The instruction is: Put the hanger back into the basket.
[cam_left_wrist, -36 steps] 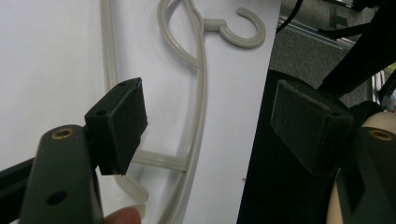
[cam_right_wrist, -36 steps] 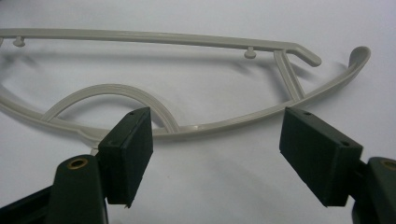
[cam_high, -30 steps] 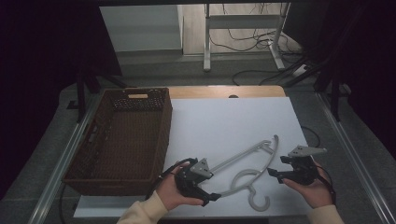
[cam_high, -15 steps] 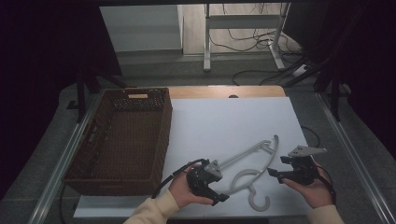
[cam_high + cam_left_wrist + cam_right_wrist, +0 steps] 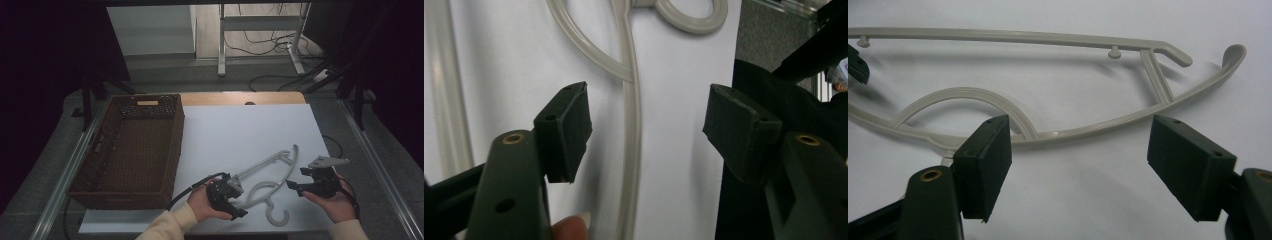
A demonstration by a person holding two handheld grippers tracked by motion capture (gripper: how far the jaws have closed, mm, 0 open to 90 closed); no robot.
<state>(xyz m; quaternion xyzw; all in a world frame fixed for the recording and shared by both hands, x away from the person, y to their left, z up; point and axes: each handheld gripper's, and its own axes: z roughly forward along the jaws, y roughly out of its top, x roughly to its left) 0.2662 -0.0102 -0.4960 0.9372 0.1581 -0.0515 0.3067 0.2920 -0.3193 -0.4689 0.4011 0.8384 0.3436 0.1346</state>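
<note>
Your left gripper (image 5: 231,196) has moved onto the hanger (image 5: 270,172), jaws just closing around its arm, not yet gripping; right gripper (image 5: 300,187) waits open.

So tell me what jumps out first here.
A pale grey plastic clothes hanger lies flat on the white table sheet near the front edge, flanked by both hand-held tongs: the left tongs open around one of its arms, the right tongs open just beside it. A dark brown woven basket sits empty at the left.

Dim room, dark surround, soft shadows, near fingers blurred
</note>
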